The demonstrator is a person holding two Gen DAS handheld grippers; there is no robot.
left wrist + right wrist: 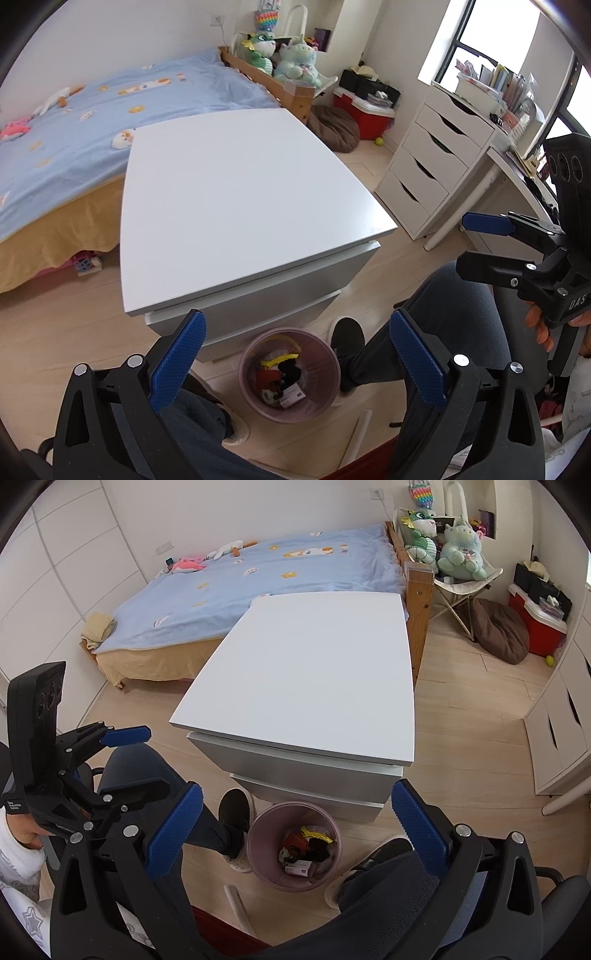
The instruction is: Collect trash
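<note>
Hovering over bin (289,373), left gripper (295,363) wide open, empty; trash (281,376) inside bin, on floor between feet. Right gripper (297,832) wide open, empty. Risk: shoe (346,338) beside rim tips bin, trash spills.

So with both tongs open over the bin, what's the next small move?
Probably draw the left tongs back from the pink bin: they are open and empty, the right tongs too, trash already lies in the bin, and the white cabinet top shows nothing left.
</note>
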